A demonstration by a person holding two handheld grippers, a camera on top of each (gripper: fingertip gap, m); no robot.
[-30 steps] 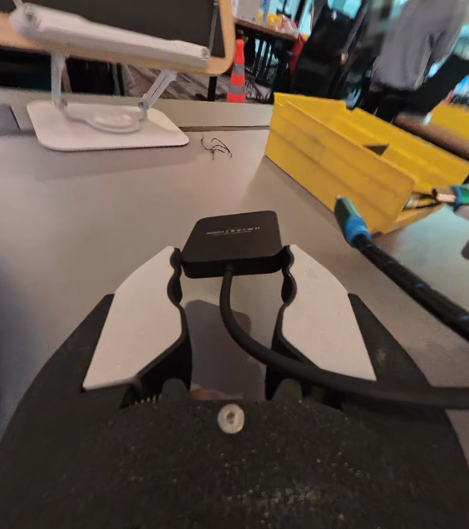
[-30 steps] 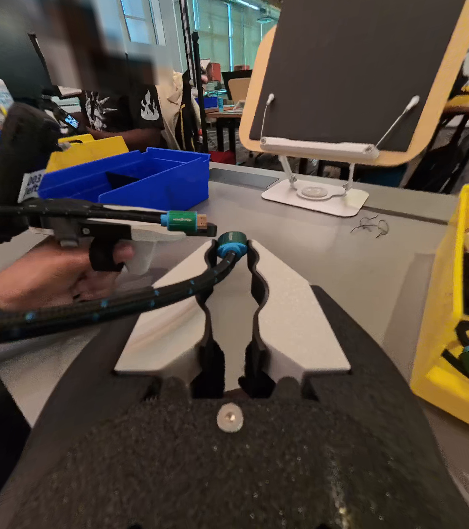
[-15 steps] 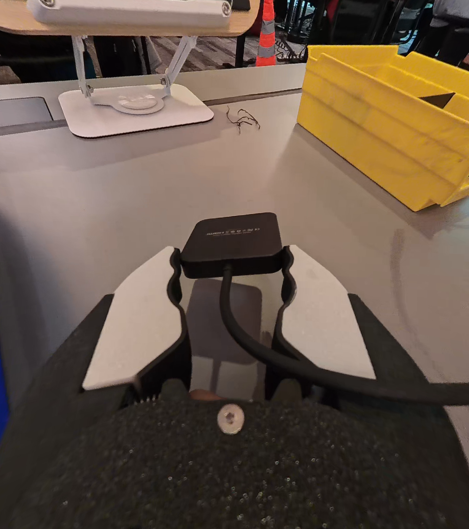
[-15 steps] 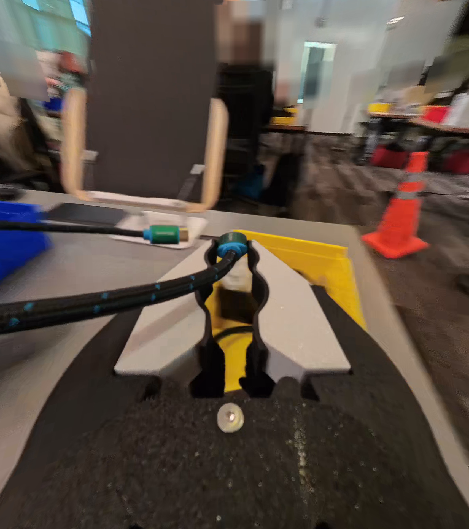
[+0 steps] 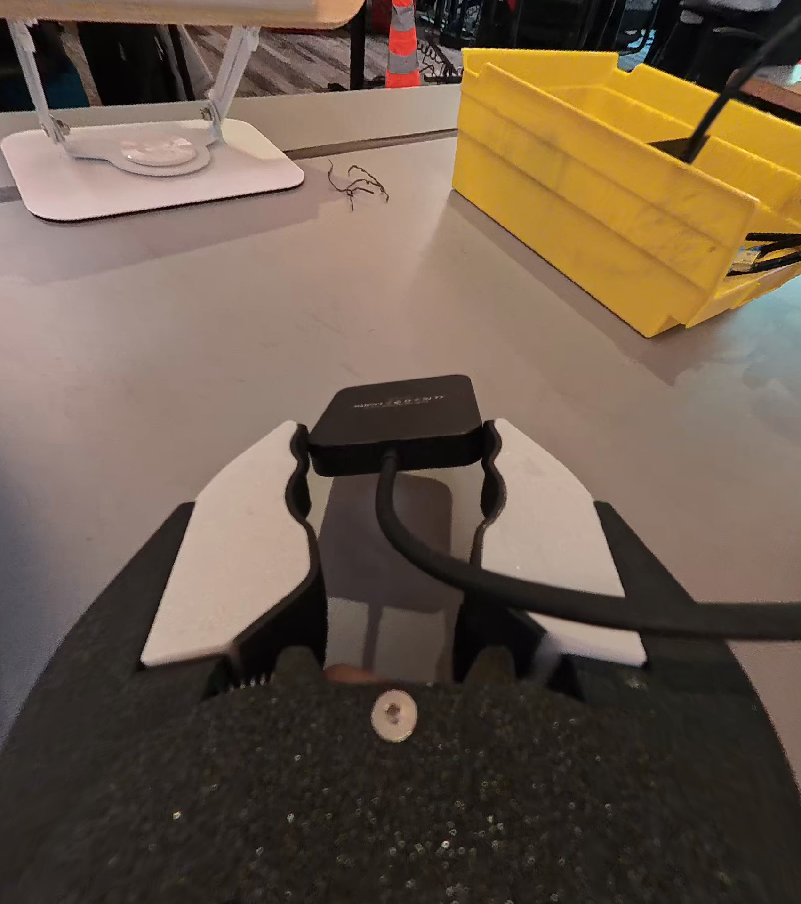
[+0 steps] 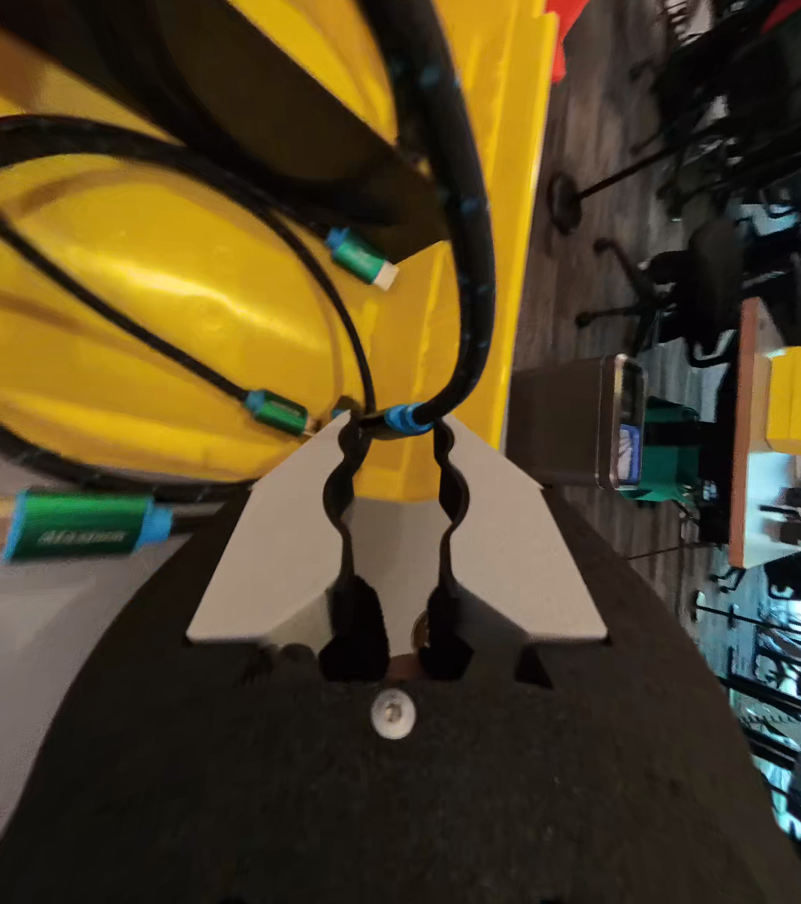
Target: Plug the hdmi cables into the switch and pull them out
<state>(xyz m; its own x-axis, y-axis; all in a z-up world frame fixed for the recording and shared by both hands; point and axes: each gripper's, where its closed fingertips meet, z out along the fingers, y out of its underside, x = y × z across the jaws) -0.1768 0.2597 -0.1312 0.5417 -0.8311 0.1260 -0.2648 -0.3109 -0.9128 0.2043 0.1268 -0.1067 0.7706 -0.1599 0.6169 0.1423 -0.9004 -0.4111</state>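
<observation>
Black switch [image 5: 396,423] in left tool [image 5: 394,433] | right tool [image 6: 393,423] pinches braided cable [image 6: 467,244]

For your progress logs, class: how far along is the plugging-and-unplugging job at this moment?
Done: the flat black plastic HDMI switch shows no braided cable plugged in on the sides in view. In hand: the left hand-held gripper clamps the switch; the right hand-held gripper carries a black braided cable by its blue collar over the yellow plastic bin. Left: releasing it there.
</observation>
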